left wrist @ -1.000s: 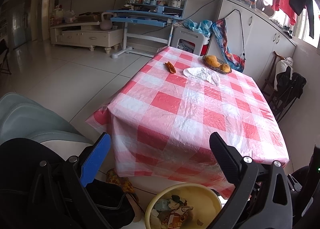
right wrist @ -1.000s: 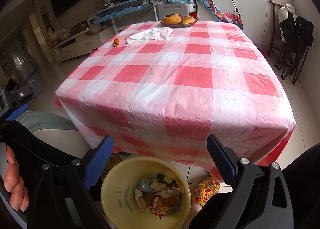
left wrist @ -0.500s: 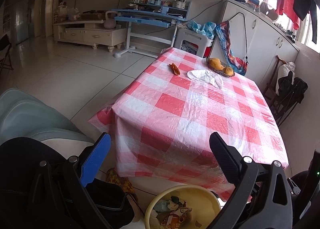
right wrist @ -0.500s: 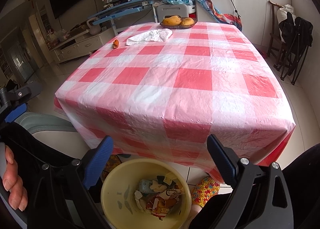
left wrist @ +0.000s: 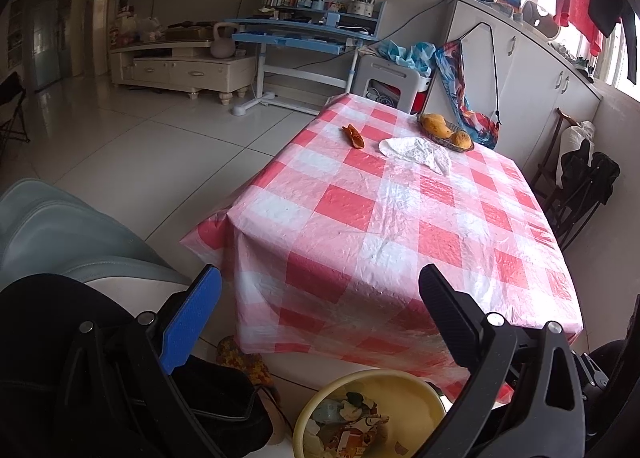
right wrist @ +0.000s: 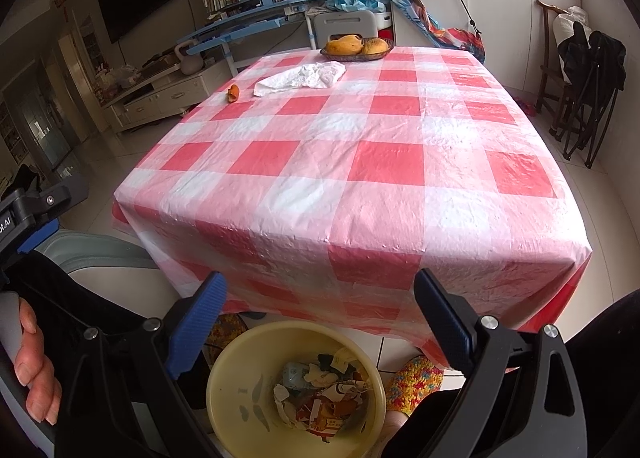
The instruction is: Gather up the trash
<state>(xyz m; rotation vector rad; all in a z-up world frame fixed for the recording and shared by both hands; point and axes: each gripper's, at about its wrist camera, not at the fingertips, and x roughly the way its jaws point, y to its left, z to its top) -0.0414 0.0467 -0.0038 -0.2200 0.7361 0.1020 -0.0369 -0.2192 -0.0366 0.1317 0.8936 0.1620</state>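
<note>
A yellow waste bin (right wrist: 256, 394) with paper scraps (right wrist: 320, 394) in it stands on the floor by the near edge of the table (right wrist: 360, 177); the left wrist view shows the bin (left wrist: 416, 398) too. On the far part of the red-checked cloth lie a crumpled white tissue (right wrist: 304, 75) and an orange peel (right wrist: 233, 93), seen also as tissue (left wrist: 416, 149) and peel (left wrist: 354, 135). My right gripper (right wrist: 320, 298) hangs open above the bin, empty. My left gripper (left wrist: 320, 290) is open and empty, off the table's near left corner.
A basket of mangoes (right wrist: 358, 46) sits at the table's far edge. A grey chair (left wrist: 60, 234) stands at the left, dark folding chairs (right wrist: 588, 73) at the right. A hand (right wrist: 36, 370) holds the left gripper. Colourful slippers (right wrist: 416, 382) lie beside the bin.
Both grippers have drawn back and up a little from the table; the bin sits slightly lower in both views. Both stay open and empty.
</note>
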